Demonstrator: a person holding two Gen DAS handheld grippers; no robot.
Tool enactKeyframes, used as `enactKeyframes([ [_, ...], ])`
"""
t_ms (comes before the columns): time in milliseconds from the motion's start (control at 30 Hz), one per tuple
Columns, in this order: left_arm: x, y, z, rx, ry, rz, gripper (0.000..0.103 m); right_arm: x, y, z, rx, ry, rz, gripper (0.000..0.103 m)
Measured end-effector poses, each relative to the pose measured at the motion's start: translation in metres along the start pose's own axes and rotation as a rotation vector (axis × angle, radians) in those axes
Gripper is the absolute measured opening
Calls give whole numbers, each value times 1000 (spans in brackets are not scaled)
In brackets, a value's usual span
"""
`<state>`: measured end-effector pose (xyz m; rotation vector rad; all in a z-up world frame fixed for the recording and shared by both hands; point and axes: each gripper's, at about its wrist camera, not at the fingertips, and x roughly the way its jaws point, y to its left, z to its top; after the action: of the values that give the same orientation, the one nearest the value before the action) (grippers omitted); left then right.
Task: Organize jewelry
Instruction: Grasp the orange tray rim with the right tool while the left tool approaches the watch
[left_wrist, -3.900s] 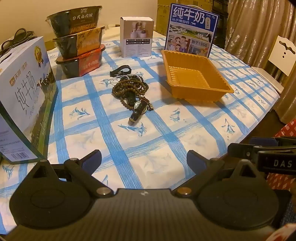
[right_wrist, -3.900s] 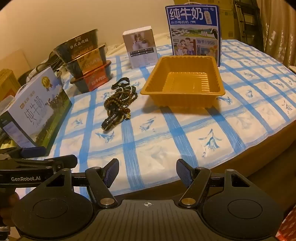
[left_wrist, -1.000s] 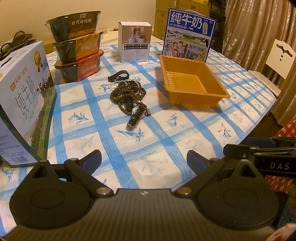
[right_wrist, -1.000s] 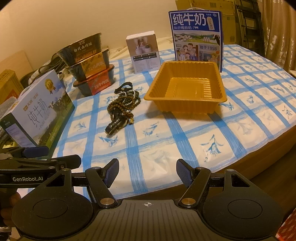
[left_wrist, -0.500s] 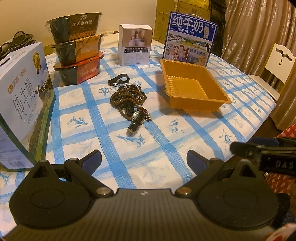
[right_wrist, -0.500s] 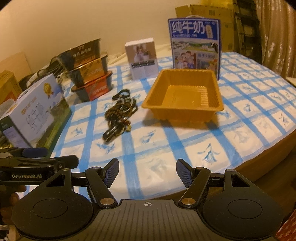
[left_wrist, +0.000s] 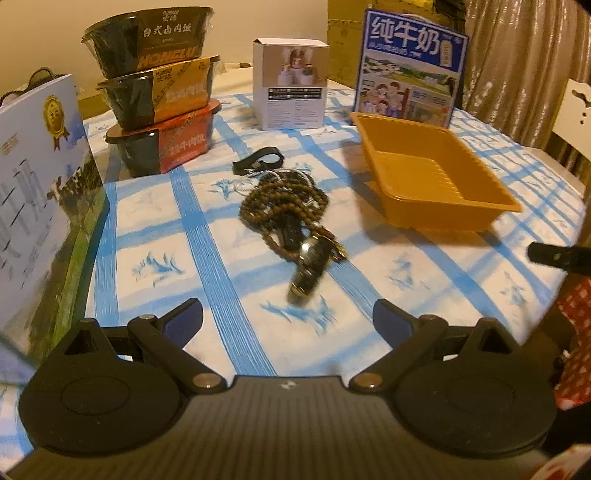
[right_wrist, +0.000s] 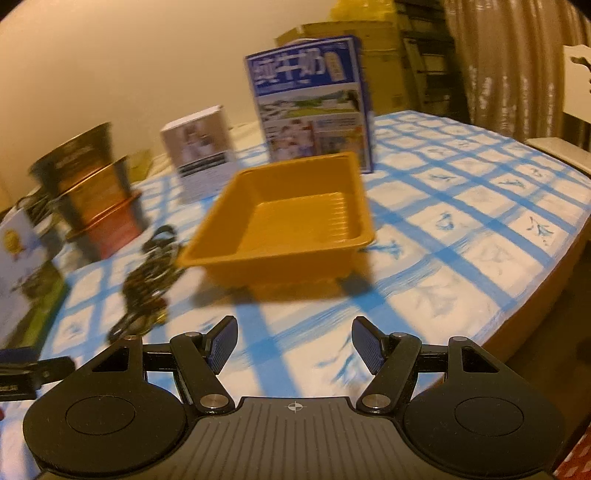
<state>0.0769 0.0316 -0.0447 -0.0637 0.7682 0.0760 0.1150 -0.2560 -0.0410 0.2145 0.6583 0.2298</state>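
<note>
A pile of jewelry lies mid-table: brown bead strands (left_wrist: 282, 201), a dark watch (left_wrist: 309, 269) at the near end and a black band (left_wrist: 258, 161) at the far end. The same pile (right_wrist: 147, 284) looks blurred in the right wrist view. An empty orange tray (left_wrist: 436, 177) (right_wrist: 288, 218) stands to the right of the pile. My left gripper (left_wrist: 288, 319) is open and empty, a short way in front of the watch. In front of the tray, my right gripper (right_wrist: 294, 345) is open and empty too.
The table wears a blue-checked cloth (left_wrist: 214, 258). Three stacked food bowls (left_wrist: 159, 92), a small white box (left_wrist: 291, 88) and a blue milk carton (left_wrist: 410, 70) line the back. A large milk box (left_wrist: 40, 206) stands at the left. A white chair (left_wrist: 572, 110) is at the right.
Both grippers have moved forward and down toward the table. The left is closer to the jewelry pile, and the right has swung toward the tray. Both stay open.
</note>
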Motion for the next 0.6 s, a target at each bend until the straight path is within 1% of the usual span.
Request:
enactKeyframes([
  [167, 26, 4, 12, -7, -13, 11, 98, 29, -18, 10, 51, -96, -49, 68],
  [267, 35, 4, 18, 11, -25, 20, 98, 46, -30, 17, 121, -164, -71, 68],
  [400, 44, 5, 24, 22, -29, 25, 98, 67, -43, 22, 231, -226, -73, 68],
  [467, 47, 6, 27, 22, -26, 33, 97, 76, -45, 26, 253, -253, -79, 68],
  [500, 49, 6, 27, 19, -25, 37, 97, 81, -46, 28, 261, -259, -87, 66],
  [567, 50, 6, 29, 14, -24, 46, 97, 93, -49, 32, 278, -259, -86, 54],
  [600, 50, 6, 29, 12, -26, 50, 97, 98, -51, 32, 290, -252, -91, 52],
])
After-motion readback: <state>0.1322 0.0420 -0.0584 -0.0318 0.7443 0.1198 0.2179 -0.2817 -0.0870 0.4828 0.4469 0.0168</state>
